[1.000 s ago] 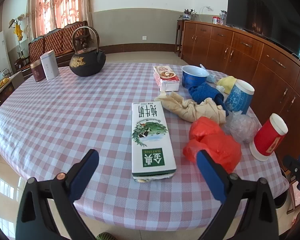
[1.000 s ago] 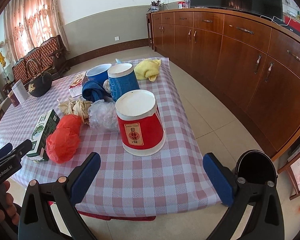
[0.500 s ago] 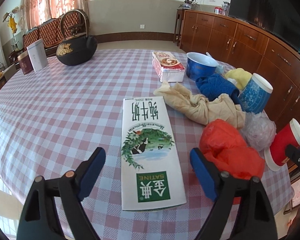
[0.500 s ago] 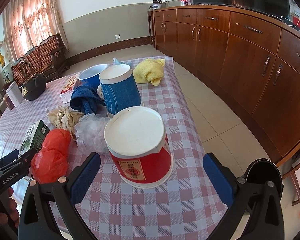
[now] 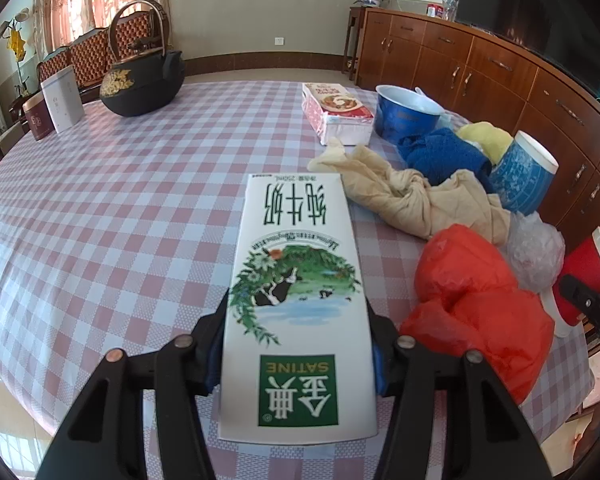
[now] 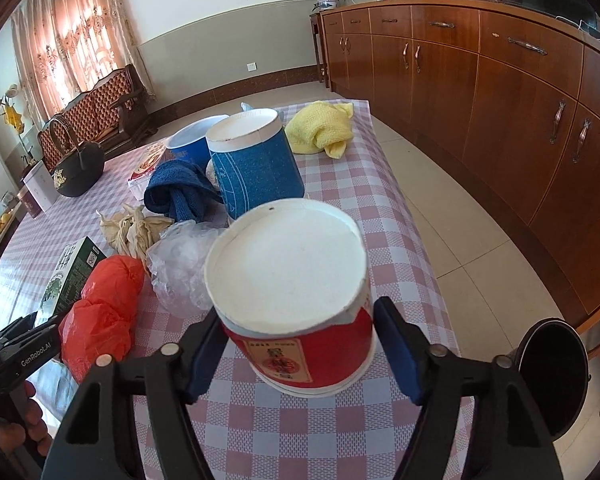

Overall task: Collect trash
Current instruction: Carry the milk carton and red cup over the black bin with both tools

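A long white-and-green milk carton (image 5: 296, 248) lies flat on the checked tablecloth (image 5: 120, 208). My left gripper (image 5: 298, 316) straddles its near end, jaws closing, both pads against its sides. In the right wrist view an upturned red paper cup (image 6: 292, 264) stands near the table's right edge. My right gripper (image 6: 300, 314) is closing around it, a pad touching each side. A crumpled red plastic bag (image 5: 472, 296) and a clear plastic bag (image 6: 180, 264) lie between carton and cup.
Behind the cup stand an upturned blue cup (image 6: 256, 164), a blue bowl (image 5: 404, 112), and beige (image 5: 412, 196), blue (image 5: 440, 152) and yellow (image 6: 320, 128) cloths. A black teapot (image 5: 140, 80) and tins sit far left. A black bin (image 6: 552, 372) stands on the floor by wooden cabinets (image 6: 500, 92).
Both grippers moved forward and down from wide open. The left one came in around the carton's near end, the right one around the red cup, and both narrowed onto them.
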{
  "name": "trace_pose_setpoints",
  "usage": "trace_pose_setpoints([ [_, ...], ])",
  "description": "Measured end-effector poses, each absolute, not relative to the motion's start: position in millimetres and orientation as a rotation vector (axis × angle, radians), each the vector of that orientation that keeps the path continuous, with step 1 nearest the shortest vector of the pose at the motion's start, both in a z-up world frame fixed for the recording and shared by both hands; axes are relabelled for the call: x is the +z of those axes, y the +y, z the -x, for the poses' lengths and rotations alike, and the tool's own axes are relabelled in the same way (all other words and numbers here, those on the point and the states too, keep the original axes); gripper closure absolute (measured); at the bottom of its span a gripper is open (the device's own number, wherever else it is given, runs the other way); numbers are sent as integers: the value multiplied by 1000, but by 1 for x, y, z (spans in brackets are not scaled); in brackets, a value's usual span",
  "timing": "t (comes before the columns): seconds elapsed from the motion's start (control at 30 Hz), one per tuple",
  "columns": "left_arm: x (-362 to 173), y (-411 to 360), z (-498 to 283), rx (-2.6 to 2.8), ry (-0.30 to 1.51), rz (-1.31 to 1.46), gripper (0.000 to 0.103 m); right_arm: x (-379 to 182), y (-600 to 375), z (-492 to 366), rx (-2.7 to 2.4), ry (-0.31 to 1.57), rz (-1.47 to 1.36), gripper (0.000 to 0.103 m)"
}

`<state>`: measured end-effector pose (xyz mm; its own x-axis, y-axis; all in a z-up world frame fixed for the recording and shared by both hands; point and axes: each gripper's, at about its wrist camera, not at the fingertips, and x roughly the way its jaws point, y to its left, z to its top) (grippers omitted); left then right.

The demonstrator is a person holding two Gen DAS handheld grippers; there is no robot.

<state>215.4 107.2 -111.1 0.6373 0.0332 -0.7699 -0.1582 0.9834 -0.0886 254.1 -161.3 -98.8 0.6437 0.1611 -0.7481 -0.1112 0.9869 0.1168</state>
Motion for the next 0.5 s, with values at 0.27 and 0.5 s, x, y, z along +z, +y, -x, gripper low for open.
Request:
trace_pose_setpoints([
  [0.27,-104,111,-207,100,827,167,48,-95,-171,-251,182,836,-115,38],
  [0.5,-71,105,-187,78,737,165,48,-75,-186,-235,190,792,-138,38],
])
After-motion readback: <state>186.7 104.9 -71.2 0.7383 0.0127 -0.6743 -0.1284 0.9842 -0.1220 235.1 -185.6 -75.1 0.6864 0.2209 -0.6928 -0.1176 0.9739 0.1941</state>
